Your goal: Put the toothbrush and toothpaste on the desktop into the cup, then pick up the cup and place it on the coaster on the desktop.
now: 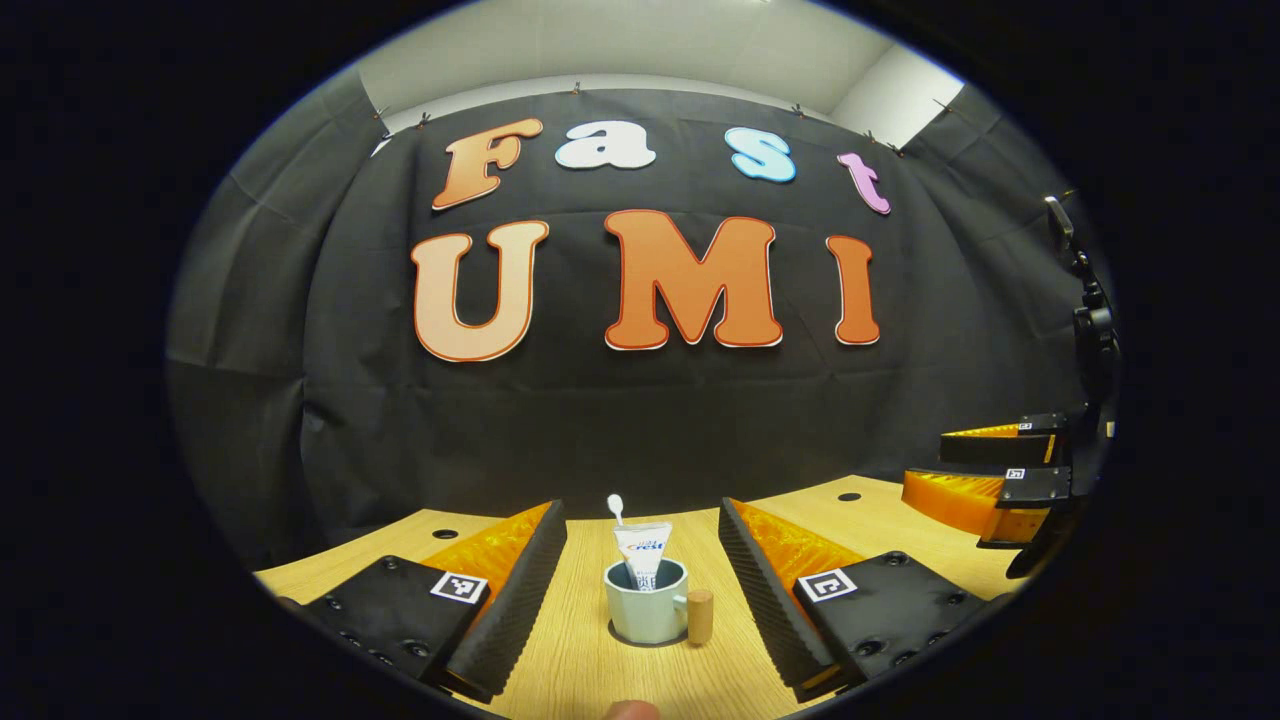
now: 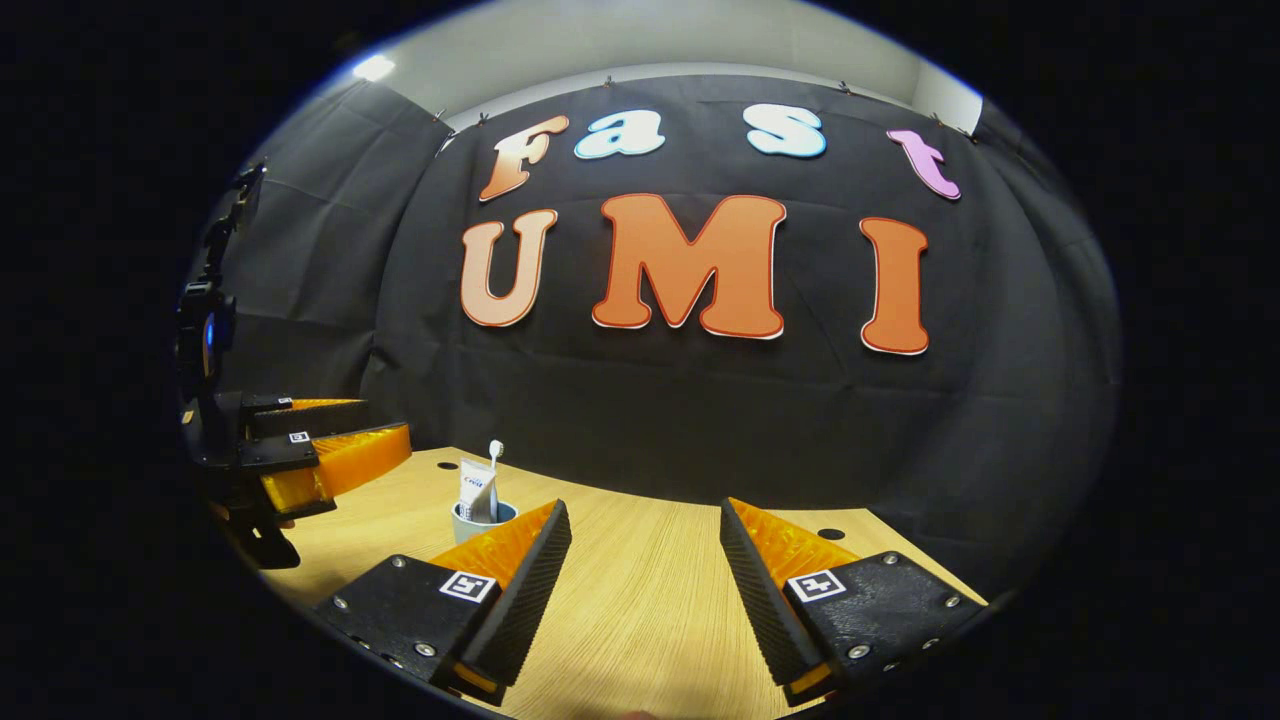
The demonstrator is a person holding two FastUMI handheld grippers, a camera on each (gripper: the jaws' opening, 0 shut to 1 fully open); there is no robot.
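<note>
framing mug between spread fingers, left gripper lined up for lift; toothbrush, toothpaste stood inside; right gripper spread too, holding nothing.

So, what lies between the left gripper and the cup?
Only bare desktop: in the left gripper view, the cup stands ahead of the open left gripper.
</note>
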